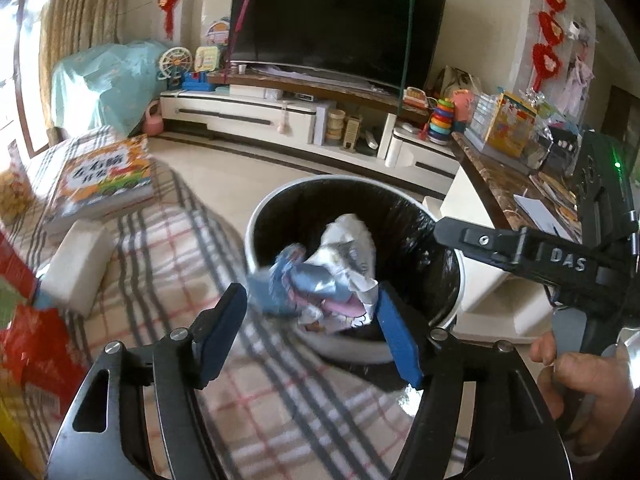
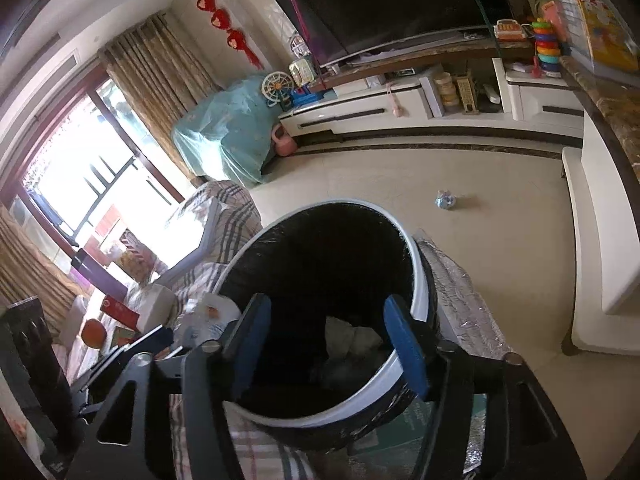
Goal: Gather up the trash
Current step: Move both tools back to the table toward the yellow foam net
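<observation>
A round white trash bin point(image 1: 452, 312) with a black liner stands on the floor beside a plaid-covered sofa. My left gripper point(image 1: 316, 320) is open just above the bin's near rim. Crumpled blue and silver wrappers point(image 1: 336, 268) are blurred between and just beyond its fingertips, over the bin mouth, with the jaws spread wider than them. My right gripper point(image 2: 332, 340) is open and empty over the bin point(image 2: 416, 280), looking into it; pale trash point(image 2: 352, 340) lies at the bottom. The right gripper's body also shows in the left wrist view point(image 1: 560, 260). A small crumpled wrapper point(image 2: 445, 200) lies on the floor.
The plaid sofa point(image 1: 168, 264) carries a picture book point(image 1: 104, 176), a white block point(image 1: 76, 264) and red packets point(image 1: 32, 344). A TV cabinet with toys point(image 1: 280, 116) lines the far wall. A marble-topped table point(image 1: 504, 184) stands right of the bin.
</observation>
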`<state>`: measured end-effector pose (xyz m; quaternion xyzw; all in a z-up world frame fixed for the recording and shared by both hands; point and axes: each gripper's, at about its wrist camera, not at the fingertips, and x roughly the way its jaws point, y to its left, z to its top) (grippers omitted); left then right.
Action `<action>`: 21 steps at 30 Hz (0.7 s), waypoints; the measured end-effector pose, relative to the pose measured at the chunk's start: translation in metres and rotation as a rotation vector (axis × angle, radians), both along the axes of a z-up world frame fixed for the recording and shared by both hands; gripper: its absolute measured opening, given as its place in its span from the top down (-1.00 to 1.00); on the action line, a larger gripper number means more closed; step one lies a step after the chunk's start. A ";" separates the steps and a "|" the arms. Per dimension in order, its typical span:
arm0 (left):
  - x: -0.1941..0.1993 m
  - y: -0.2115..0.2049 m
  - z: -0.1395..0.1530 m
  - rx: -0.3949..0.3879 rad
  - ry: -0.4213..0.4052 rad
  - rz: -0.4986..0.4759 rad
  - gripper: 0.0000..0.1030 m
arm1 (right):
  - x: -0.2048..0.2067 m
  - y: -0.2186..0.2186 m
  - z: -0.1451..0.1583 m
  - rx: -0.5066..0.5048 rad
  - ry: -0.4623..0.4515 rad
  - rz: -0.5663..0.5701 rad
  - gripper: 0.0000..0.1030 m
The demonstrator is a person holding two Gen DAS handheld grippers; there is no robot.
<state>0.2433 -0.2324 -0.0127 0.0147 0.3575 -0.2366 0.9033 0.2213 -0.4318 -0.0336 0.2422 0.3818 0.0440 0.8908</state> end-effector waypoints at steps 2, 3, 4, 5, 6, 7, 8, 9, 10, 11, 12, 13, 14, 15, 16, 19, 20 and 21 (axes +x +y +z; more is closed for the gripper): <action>-0.004 0.006 -0.002 -0.008 0.003 0.012 -0.37 | -0.006 0.005 0.001 0.006 -0.014 0.004 -0.52; -0.005 0.009 -0.002 -0.011 0.007 0.018 -0.37 | -0.009 0.009 0.002 0.008 -0.020 0.007 -0.54; -0.007 0.012 -0.003 -0.018 0.009 0.024 -0.38 | -0.011 0.011 0.002 0.009 -0.024 0.009 -0.54; -0.008 0.013 -0.003 -0.022 0.010 0.028 -0.38 | -0.015 0.015 0.002 0.011 -0.027 0.014 -0.54; -0.009 0.016 -0.003 -0.026 0.013 0.034 -0.38 | -0.016 0.017 0.003 0.012 -0.030 0.015 -0.54; -0.010 0.017 -0.003 -0.030 0.013 0.038 -0.38 | -0.020 0.019 0.004 0.012 -0.039 0.012 -0.54; -0.010 0.019 -0.003 -0.032 0.013 0.044 -0.38 | -0.022 0.021 0.005 0.011 -0.043 0.011 -0.54; -0.011 0.020 -0.003 -0.032 0.014 0.046 -0.38 | -0.025 0.023 0.006 0.008 -0.050 0.009 -0.54; -0.011 0.021 -0.004 -0.034 0.014 0.048 -0.38 | -0.026 0.023 0.007 0.006 -0.052 0.007 -0.54; -0.012 0.022 -0.004 -0.036 0.014 0.051 -0.38 | -0.028 0.024 0.007 0.007 -0.055 0.003 -0.54; -0.013 0.023 -0.004 -0.038 0.014 0.054 -0.38 | -0.029 0.024 0.008 0.009 -0.056 0.001 -0.54; -0.015 0.024 -0.003 -0.040 0.012 0.054 -0.38 | -0.031 0.024 0.009 0.013 -0.056 -0.003 -0.54; -0.016 0.026 -0.003 -0.041 0.009 0.055 -0.38 | -0.032 0.024 0.009 0.015 -0.057 -0.005 -0.54; -0.019 0.028 -0.003 -0.040 0.006 0.057 -0.38 | -0.033 0.025 0.010 0.016 -0.058 -0.006 -0.54; -0.022 0.031 -0.004 -0.039 0.004 0.060 -0.38 | -0.034 0.025 0.010 0.017 -0.059 -0.005 -0.54; -0.033 0.042 -0.010 -0.037 0.010 0.076 -0.38 | -0.038 0.030 0.012 0.016 -0.062 0.003 -0.55; -0.037 0.046 -0.012 -0.036 0.015 0.082 -0.38 | -0.039 0.031 0.012 0.017 -0.064 0.006 -0.57; -0.039 0.050 -0.014 -0.036 0.020 0.088 -0.38 | -0.041 0.035 0.012 0.017 -0.065 0.009 -0.59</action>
